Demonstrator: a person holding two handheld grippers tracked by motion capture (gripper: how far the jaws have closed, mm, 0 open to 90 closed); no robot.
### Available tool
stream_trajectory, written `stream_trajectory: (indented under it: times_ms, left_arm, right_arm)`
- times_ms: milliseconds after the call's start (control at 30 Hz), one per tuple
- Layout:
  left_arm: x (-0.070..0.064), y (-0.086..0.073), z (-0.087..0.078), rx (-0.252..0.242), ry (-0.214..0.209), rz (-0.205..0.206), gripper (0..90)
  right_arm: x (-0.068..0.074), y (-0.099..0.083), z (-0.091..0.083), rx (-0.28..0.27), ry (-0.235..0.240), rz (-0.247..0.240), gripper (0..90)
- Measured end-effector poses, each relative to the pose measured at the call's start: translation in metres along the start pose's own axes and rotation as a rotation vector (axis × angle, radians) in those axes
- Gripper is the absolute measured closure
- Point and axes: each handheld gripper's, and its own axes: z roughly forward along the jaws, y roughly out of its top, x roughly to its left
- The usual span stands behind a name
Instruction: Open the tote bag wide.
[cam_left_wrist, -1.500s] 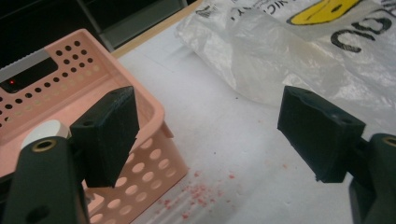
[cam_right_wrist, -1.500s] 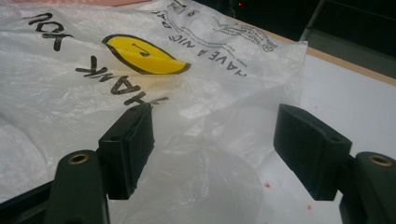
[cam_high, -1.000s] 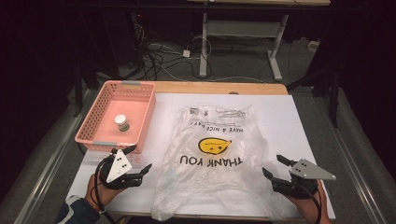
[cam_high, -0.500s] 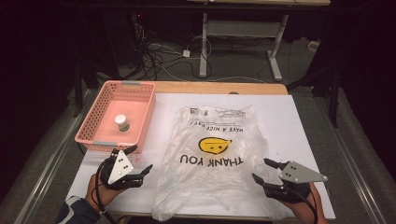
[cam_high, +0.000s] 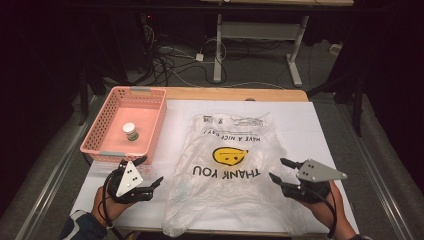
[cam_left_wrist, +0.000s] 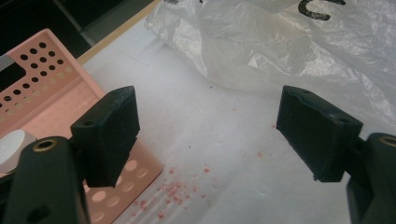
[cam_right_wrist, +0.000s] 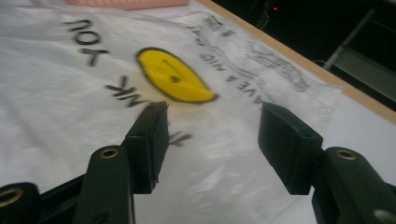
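The right tongs (cam_high: 281, 169) have edged inward onto the plastic bag (cam_high: 227, 185), agape; the left tongs (cam_high: 150, 172) wait open beside it; a grab looks near.

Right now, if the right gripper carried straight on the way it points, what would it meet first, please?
Probably the plastic bag. The right gripper, jaws open, points across the bag's printed face, toward the yellow smiley. How high it hangs above the film is unclear.

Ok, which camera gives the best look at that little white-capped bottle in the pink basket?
The high view: the bottle stands whole and upright in the pink basket. The left gripper view catches just a white edge of it behind a jaw. The right gripper view faces the plastic bag.
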Motion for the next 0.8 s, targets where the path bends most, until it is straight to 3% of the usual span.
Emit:
stream_trajectory:
  times_ms: [133, 167, 200, 233, 333, 367, 400, 467, 500, 533, 600, 700, 767, 800]
  left_arm:
    - [0.000, 0.001, 0.002, 0.002, 0.001, -0.004, 20.8]
    - [0.001, 0.001, 0.002, 0.003, 0.000, -0.004, 20.8]
    - [0.001, 0.000, 0.002, 0.003, 0.000, -0.006, 20.8]
    - [0.001, 0.000, 0.003, 0.005, -0.003, -0.006, 20.8]
    - [0.002, -0.001, 0.004, 0.006, -0.009, -0.003, 20.8]
    - [0.002, -0.001, 0.004, 0.004, -0.012, -0.003, 20.8]
    - [0.003, -0.001, 0.004, 0.002, -0.013, -0.003, 20.8]
    - [0.004, -0.002, 0.004, -0.003, -0.018, -0.007, 20.8]
    - [0.005, -0.002, 0.004, -0.002, -0.022, -0.005, 20.8]
    - [0.005, -0.003, 0.004, -0.003, -0.025, -0.004, 20.8]
    - [0.005, -0.004, 0.005, -0.005, -0.034, -0.003, 20.8]
    - [0.005, -0.004, 0.005, -0.009, -0.039, -0.004, 20.8]
    - [0.005, -0.004, 0.006, -0.008, -0.043, -0.003, 20.9]
    - [0.005, -0.004, 0.006, -0.008, -0.043, -0.003, 20.8]
  right_arm:
    - [-0.048, 0.015, 0.042, 0.044, -0.077, -0.006, 44.9]
    - [-0.048, 0.015, 0.042, 0.044, -0.077, -0.006, 44.9]
    - [-0.073, 0.019, 0.066, 0.066, -0.083, 0.031, 44.7]
    - [-0.085, 0.020, 0.078, 0.078, -0.085, 0.060, 44.7]
    - [-0.116, 0.022, 0.113, 0.128, -0.103, 0.121, 43.2]
    - [-0.116, 0.022, 0.113, 0.128, -0.103, 0.121, 43.2]
    - [-0.133, 0.020, 0.131, 0.153, -0.089, 0.207, 41.1]
    - [-0.144, 0.018, 0.149, 0.194, -0.113, 0.232, 39.8]
    - [-0.144, 0.018, 0.149, 0.194, -0.113, 0.232, 39.8]
    - [-0.154, 0.015, 0.163, 0.233, -0.091, 0.281, 38.0]
    - [-0.161, 0.011, 0.176, 0.289, -0.106, 0.313, 38.7]
    - [-0.168, 0.007, 0.188, 0.311, -0.088, 0.360, 42.8]
    - [-0.167, 0.007, 0.193, 0.286, -0.064, 0.367, 52.7]
    - [-0.167, 0.007, 0.193, 0.286, -0.064, 0.367, 52.7]
